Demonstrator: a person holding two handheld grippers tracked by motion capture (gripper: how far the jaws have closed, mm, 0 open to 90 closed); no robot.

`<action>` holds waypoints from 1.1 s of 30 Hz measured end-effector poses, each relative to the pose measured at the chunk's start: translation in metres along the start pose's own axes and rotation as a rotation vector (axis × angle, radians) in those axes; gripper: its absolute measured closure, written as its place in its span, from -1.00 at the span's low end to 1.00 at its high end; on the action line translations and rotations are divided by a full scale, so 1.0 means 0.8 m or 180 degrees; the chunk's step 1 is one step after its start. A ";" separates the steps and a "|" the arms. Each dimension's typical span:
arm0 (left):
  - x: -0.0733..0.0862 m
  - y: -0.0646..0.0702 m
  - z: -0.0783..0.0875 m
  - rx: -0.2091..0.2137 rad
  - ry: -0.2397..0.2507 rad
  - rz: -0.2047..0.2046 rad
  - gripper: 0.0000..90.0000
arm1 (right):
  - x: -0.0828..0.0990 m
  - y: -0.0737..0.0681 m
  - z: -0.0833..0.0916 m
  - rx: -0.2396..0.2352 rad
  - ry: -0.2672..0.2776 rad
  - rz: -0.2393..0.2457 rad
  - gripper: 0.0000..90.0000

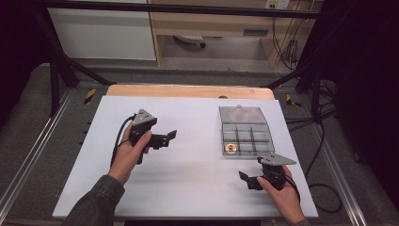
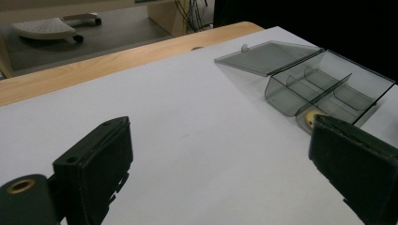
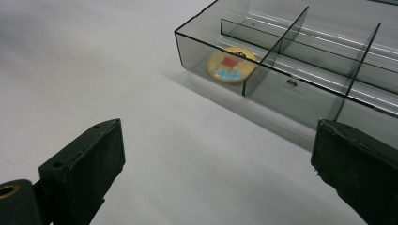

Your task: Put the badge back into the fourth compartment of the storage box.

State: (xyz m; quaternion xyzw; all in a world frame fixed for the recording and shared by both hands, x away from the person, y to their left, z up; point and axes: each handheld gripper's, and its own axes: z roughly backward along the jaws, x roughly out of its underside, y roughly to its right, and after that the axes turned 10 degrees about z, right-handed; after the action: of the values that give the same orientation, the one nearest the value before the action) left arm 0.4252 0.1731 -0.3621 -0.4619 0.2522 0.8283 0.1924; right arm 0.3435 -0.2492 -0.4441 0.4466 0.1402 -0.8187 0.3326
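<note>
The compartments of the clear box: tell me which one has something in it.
The front-left compartment of the clear box, the corner nearest the person and toward the table's middle. It holds a round yellowish badge; the other compartments look empty.

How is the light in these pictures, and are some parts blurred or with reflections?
High view: even light on the white table, dark corners, soft and grainy. Left gripper view: both black jaws near the lens are blurred; the clear box is sharper. Right gripper view: bright streaks of glare on the box dividers, a soft shadow beside its wall, and the round badge looks slightly hazy through the plastic.
</note>
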 end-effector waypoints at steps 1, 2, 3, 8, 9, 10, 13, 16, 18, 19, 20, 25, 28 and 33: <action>0.001 -0.003 0.005 -0.0009 0.0017 0.0015 -0.84 | 0.000 0.000 0.000 0.0002 0.0000 0.0000 -0.92; 0.001 -0.006 0.010 -0.0028 0.0036 0.0027 -0.85 | 0.000 0.000 0.000 0.0004 -0.0002 0.0004 -0.92; 0.002 -0.009 0.015 -0.0038 0.0063 0.0045 -0.85 | 0.000 0.000 -0.001 -0.0001 -0.0002 0.0006 -0.92; 0.004 -0.020 0.031 -0.0072 0.0078 0.0067 -0.85 | 0.000 -0.001 -0.002 -0.0004 -0.0021 0.0014 -0.92; 0.005 -0.021 0.034 -0.0083 0.0062 0.0045 -0.85 | 0.000 -0.001 -0.002 -0.0008 -0.0025 0.0010 -0.92; 0.006 -0.022 0.036 -0.0093 0.0044 0.0033 -0.85 | 0.000 -0.001 -0.002 -0.0005 -0.0023 -0.0005 -0.92; 0.009 -0.023 0.045 -0.0111 0.0045 0.0033 -0.84 | 0.000 0.001 -0.002 0.0005 -0.0019 -0.0024 -0.92; 0.015 -0.025 0.055 -0.0113 0.0059 0.0088 -0.85 | 0.000 0.000 -0.003 0.0006 -0.0026 -0.0008 -0.92; 0.020 -0.026 0.062 -0.0106 0.0063 0.0103 -0.84 | 0.000 0.000 -0.003 0.0001 -0.0024 0.0004 -0.92; 0.023 -0.027 0.067 -0.0103 0.0075 0.0127 -0.84 | 0.000 0.000 -0.002 0.0000 -0.0024 -0.0007 -0.92; 0.026 -0.027 0.072 -0.0117 0.0069 0.0127 -0.84 | 0.000 0.000 -0.002 -0.0001 -0.0023 -0.0009 -0.92; 0.041 -0.027 0.099 -0.0146 0.0154 0.0147 -0.86 | 0.000 0.001 -0.002 -0.0002 -0.0019 -0.0012 -0.92; 0.051 -0.030 0.112 -0.0158 0.0196 0.0191 -0.87 | 0.000 0.000 -0.003 -0.0008 -0.0026 -0.0007 -0.92; 0.071 -0.044 0.128 -0.0233 0.0205 0.0280 -0.85 | 0.000 0.001 -0.002 -0.0001 -0.0019 -0.0022 -0.92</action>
State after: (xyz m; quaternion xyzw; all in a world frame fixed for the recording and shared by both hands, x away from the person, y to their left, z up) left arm 0.3474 0.2673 -0.3739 -0.4836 0.2479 0.8292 0.1306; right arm 0.3452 -0.2490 -0.4454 0.4436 0.1408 -0.8212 0.3302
